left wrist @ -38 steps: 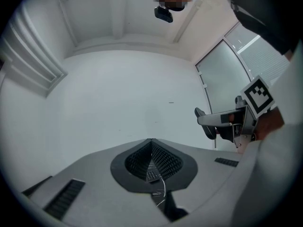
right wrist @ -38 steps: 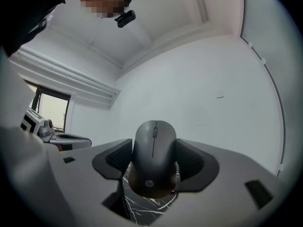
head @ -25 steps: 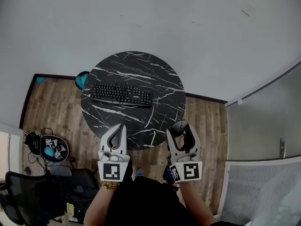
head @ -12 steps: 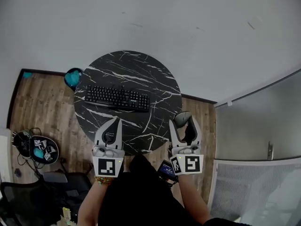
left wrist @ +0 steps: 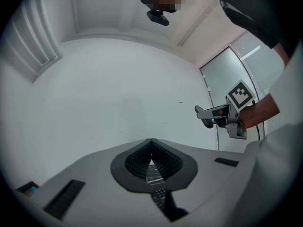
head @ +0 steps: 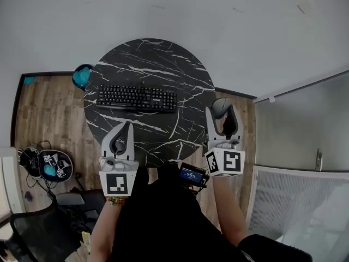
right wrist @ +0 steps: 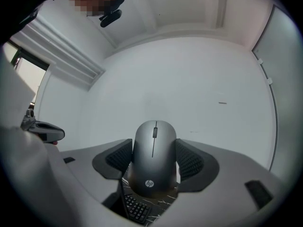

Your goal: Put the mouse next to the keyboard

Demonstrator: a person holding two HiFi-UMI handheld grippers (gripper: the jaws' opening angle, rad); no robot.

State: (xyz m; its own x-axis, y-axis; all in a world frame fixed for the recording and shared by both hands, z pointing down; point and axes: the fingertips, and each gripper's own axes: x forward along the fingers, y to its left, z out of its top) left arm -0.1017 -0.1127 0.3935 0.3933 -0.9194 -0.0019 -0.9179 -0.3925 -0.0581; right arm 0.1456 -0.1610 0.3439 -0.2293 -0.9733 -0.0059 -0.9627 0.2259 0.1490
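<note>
Right gripper view shows the right tool (right wrist: 154, 163) clamped on the mouse (right wrist: 153, 157), held just off the worktop's (head: 163, 64) right edge. Best carry it left and set it flat beside the keyboard (head: 136, 98). The left tool (head: 121, 131) is closed, empty. A second ago the mouse hung nearer the person

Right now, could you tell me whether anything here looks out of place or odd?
Nothing looks spilled or damaged. Only the HP mouse is out of place: it is clamped in the right gripper, in the air by the round table's right edge, apart from the keyboard on it. The left gripper is shut and empty.
</note>
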